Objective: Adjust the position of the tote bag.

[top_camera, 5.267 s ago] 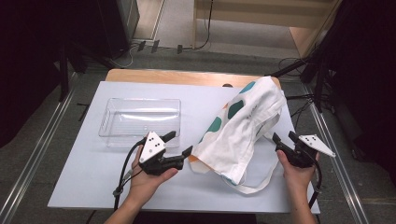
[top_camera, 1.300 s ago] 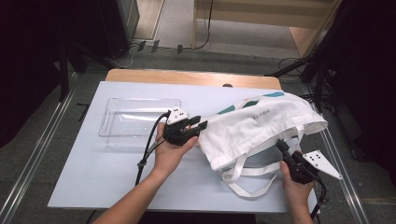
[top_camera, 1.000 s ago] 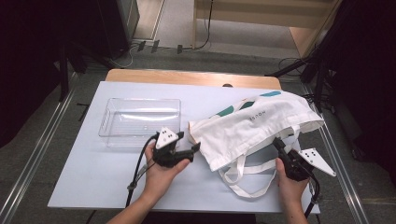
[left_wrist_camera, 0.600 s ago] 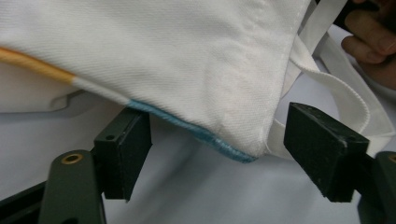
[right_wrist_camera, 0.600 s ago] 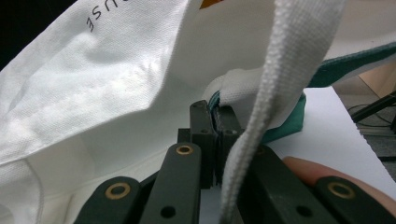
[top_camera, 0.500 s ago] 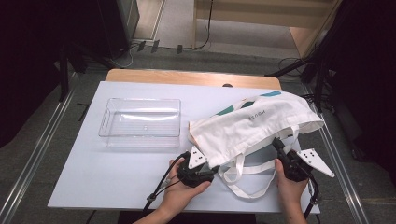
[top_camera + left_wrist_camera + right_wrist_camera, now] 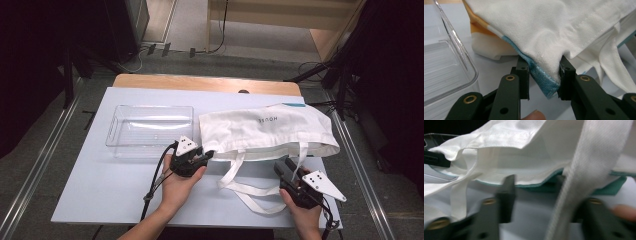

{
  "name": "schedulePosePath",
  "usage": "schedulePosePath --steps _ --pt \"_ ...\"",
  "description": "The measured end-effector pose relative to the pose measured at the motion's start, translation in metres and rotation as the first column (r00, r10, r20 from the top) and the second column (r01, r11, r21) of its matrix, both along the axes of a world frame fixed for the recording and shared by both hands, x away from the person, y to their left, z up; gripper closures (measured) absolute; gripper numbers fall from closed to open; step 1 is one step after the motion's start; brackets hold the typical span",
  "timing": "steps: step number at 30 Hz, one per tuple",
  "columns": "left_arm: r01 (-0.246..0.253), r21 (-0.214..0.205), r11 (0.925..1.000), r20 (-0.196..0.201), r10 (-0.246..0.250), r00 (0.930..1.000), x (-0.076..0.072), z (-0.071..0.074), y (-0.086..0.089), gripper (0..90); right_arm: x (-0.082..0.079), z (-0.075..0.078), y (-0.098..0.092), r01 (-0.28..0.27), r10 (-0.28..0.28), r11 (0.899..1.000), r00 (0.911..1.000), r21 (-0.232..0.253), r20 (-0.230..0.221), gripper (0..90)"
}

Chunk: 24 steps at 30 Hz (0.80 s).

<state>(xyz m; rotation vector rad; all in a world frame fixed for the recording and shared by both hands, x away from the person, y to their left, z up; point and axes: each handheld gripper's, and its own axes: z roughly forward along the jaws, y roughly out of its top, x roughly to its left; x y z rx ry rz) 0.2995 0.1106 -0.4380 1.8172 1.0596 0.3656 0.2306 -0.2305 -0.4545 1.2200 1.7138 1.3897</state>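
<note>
A white tote bag (image 7: 270,130) lies flat on the right half of the table, its long straps (image 7: 245,187) trailing toward me. My left gripper (image 7: 207,155) is at the bag's near left corner. In the left gripper view its jaws (image 7: 544,75) have just been closing and now pinch a bunched fold of white cloth with a blue edge (image 7: 541,80). My right gripper (image 7: 282,167) sits by the bag's near right edge. Its jaws (image 7: 536,192) have just been opening and stand apart. A strap (image 7: 584,170) drapes loosely over one of them.
A clear plastic tray (image 7: 150,131) stands left of the bag, close beside my left gripper, and its rim (image 7: 461,55) shows in the left gripper view. The white table (image 7: 100,200) drops off at its front edge just behind both hands.
The left hand dipped toward the straps, then came back up-left to the bag's corner, and its jaws narrowed on the cloth. The right jaws let go and spread apart.
</note>
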Motion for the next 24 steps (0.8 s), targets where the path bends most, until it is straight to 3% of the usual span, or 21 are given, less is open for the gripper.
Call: schedulePosePath --steps 2,5,8,10,12,13,14,16,17,19,21,23,24 --pt "-0.004 0.002 1.0000 0.001 0.004 1.0000 0.000 0.000 0.000 69.8 -0.008 0.003 -0.010 0.043 -0.043 0.999 0.9991 0.017 -0.008 33.8" --pt "-0.004 -0.004 1.0000 -0.001 0.004 1.0000 0.002 -0.001 0.002 69.8 -0.015 0.005 -0.021 0.089 -0.089 0.995 0.9960 0.034 -0.006 30.3" --pt "-0.005 -0.002 1.0000 -0.001 0.005 1.0000 0.002 -0.001 0.002 69.8 -0.020 0.008 -0.040 0.179 -0.180 0.982 0.9836 0.058 0.013 30.0" --pt "-0.004 0.002 1.0000 -0.003 0.004 1.0000 0.001 -0.001 0.002 69.9 -0.021 0.012 -0.053 0.251 -0.254 0.965 0.9667 0.079 0.032 30.6" --pt "-0.003 0.003 1.0000 0.000 0.003 1.0000 0.001 -0.003 0.002 69.9 -0.019 0.015 -0.065 0.334 -0.338 0.938 0.9409 0.097 0.025 31.5" --pt "-0.001 0.008 1.0000 0.000 0.001 1.0000 0.002 -0.003 0.002 69.9 -0.016 0.016 -0.070 0.373 -0.376 0.922 0.9264 0.098 0.011 31.8" --pt "0.001 0.007 1.0000 0.000 -0.001 1.0000 0.002 -0.004 0.003 69.9 -0.007 0.016 -0.079 0.423 -0.425 0.900 0.9050 0.105 0.004 36.2" --pt "0.008 0.005 1.0000 0.002 -0.008 1.0000 0.002 -0.004 0.003 70.0 -0.002 0.016 -0.082 0.433 -0.435 0.896 0.9005 0.102 -0.001 40.3" --pt "0.020 0.007 0.9998 0.001 -0.020 0.9998 0.002 -0.004 0.003 70.2 0.005 0.015 -0.086 0.427 -0.428 0.899 0.9037 0.102 -0.012 51.1" --pt "0.040 0.015 0.9991 0.002 -0.040 0.9992 0.001 -0.005 0.003 70.9 0.016 0.012 -0.087 0.389 -0.388 0.916 0.9212 0.095 -0.028 67.4" --pt "0.057 0.002 0.9984 0.006 -0.057 0.9984 0.000 -0.004 0.004 71.7 0.020 0.007 -0.084 0.376 -0.376 0.924 0.9265 0.072 -0.020 84.4" --pt "0.074 -0.019 0.9971 0.022 -0.074 0.9970 -0.002 -0.001 0.006 72.5 0.017 0.007 -0.079 0.346 -0.347 0.936 0.9378 0.060 0.008 88.5" --pt "0.084 -0.032 0.9959 0.036 -0.083 0.9959 -0.002 0.001 0.006 72.9 0.014 0.009 -0.075 0.336 -0.338 0.941 0.9402 0.049 0.043 89.0"
